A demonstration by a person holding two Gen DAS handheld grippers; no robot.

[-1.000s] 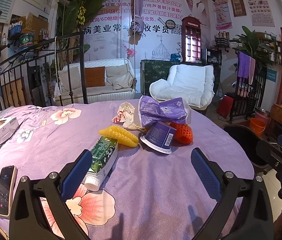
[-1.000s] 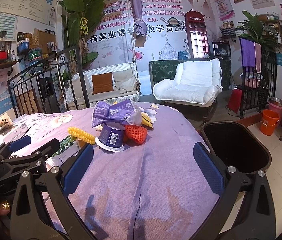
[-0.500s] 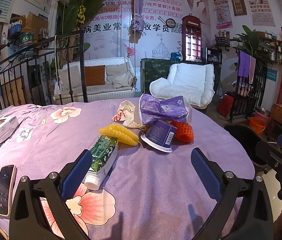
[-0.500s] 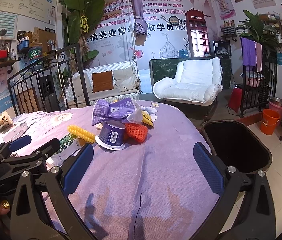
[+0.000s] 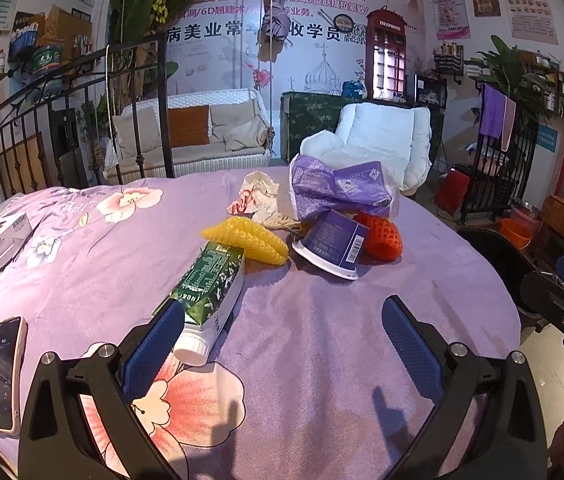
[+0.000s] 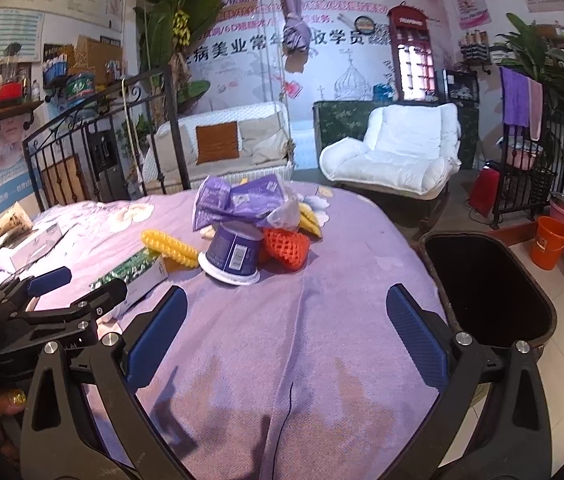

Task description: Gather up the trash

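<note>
Faintly, "TELEPHONE" tops the red booth [image 5: 386, 56].

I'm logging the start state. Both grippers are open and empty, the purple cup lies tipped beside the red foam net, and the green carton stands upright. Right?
Not quite: the green carton lies on its side, white cap toward the left gripper, as the left wrist view shows. The rest holds: both grippers, including the right gripper, are open and empty, and the purple cup lies tipped beside the red foam net.

Purple flowered tablecloth [image 5: 322, 360], green carton [image 5: 210, 280], yellow foam net [image 5: 246, 236] — red net [image 5: 382, 238], black bin [image 6: 486, 288]
</note>
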